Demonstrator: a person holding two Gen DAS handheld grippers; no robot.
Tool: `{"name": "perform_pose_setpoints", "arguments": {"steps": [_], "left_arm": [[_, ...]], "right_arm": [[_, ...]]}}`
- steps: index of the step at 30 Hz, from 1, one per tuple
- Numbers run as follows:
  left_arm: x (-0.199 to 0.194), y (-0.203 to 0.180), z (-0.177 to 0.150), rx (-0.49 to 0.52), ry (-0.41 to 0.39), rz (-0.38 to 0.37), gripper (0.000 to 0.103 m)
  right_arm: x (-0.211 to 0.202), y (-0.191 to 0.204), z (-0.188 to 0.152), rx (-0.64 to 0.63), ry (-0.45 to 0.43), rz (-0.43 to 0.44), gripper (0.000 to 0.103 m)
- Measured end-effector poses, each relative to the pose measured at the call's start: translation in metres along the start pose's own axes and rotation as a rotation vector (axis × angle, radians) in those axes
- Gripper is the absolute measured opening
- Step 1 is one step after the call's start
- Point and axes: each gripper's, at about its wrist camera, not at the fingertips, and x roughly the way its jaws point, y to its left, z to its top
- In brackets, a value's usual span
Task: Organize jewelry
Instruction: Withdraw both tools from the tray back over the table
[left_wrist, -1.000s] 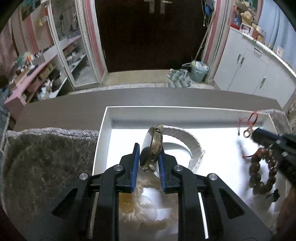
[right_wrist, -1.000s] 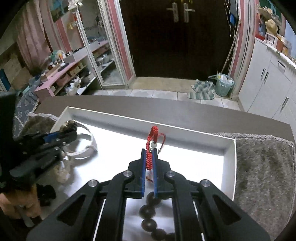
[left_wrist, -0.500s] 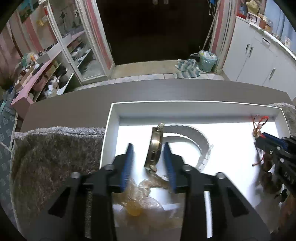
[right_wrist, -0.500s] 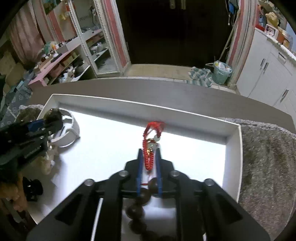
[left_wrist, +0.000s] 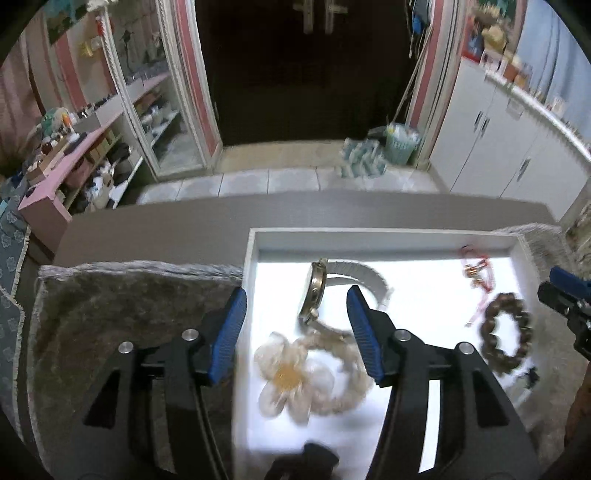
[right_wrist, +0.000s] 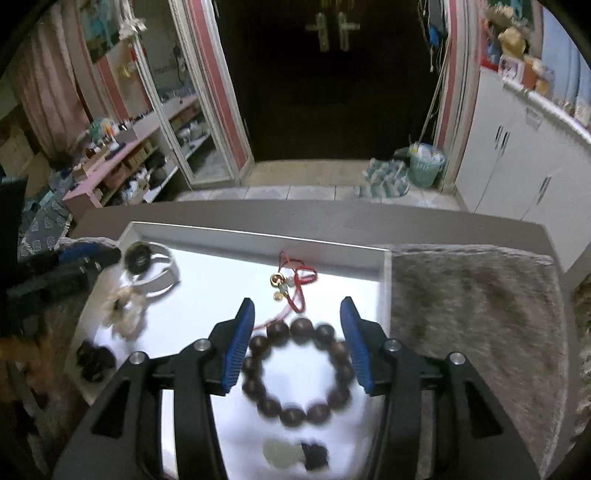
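Note:
A white tray (left_wrist: 384, 236) holds the jewelry. In the left wrist view a gold watch with a white strap (left_wrist: 314, 291) stands on edge in the tray. My left gripper (left_wrist: 295, 306) hangs above it, its jaws opening and touching nothing. A cream flower hair tie (left_wrist: 291, 373) lies below the watch. In the right wrist view a red cord with gold and green beads (right_wrist: 295, 280) lies in the tray (right_wrist: 258, 236). A dark wooden bead bracelet (right_wrist: 299, 369) rests nearer. My right gripper (right_wrist: 297, 314) is above them, jaws opening, pads clear of both.
Grey shaggy mats (left_wrist: 122, 306) (right_wrist: 476, 325) flank the tray on a grey table. A pale jade pendant (right_wrist: 279, 452) and small dark pieces (right_wrist: 94, 360) lie in the tray's near part. Beyond the table edge are a tiled floor, shelves and white cabinets.
Both grippers let go and opened: the left released the watch, the right released the red cord. Both pulled back and up, so more of the tray shows.

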Motion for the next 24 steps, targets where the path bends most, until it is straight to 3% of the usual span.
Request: {"name": "perform_pose_setpoints", "arguments": {"steps": [5,8,12,18,24], "left_arm": [[-0.078,0.021,-0.037,0.006,-0.128,0.010,0.059],[-0.126,0.037,-0.081,0.013,-0.207,0.026,0.062],[-0.171,0.058,-0.161,0.054,-0.298,0.130,0.064],[-0.184,0.076,-0.247,-0.024,-0.279,0.120,0.064],[-0.180,0.080,-0.307,-0.076,-0.219,0.093,0.064]], "right_arm": [[-0.067,-0.004,-0.040,-0.085,-0.058,-0.051,0.051],[-0.107,-0.010,-0.079,-0.079,-0.092,-0.062,0.053],[-0.147,-0.017,-0.138,-0.004,-0.134,-0.033,0.057],[-0.163,-0.009,-0.222,0.112,-0.195,-0.042,0.057],[-0.163,-0.002,-0.268,0.126,-0.180,-0.091,0.057]]}}
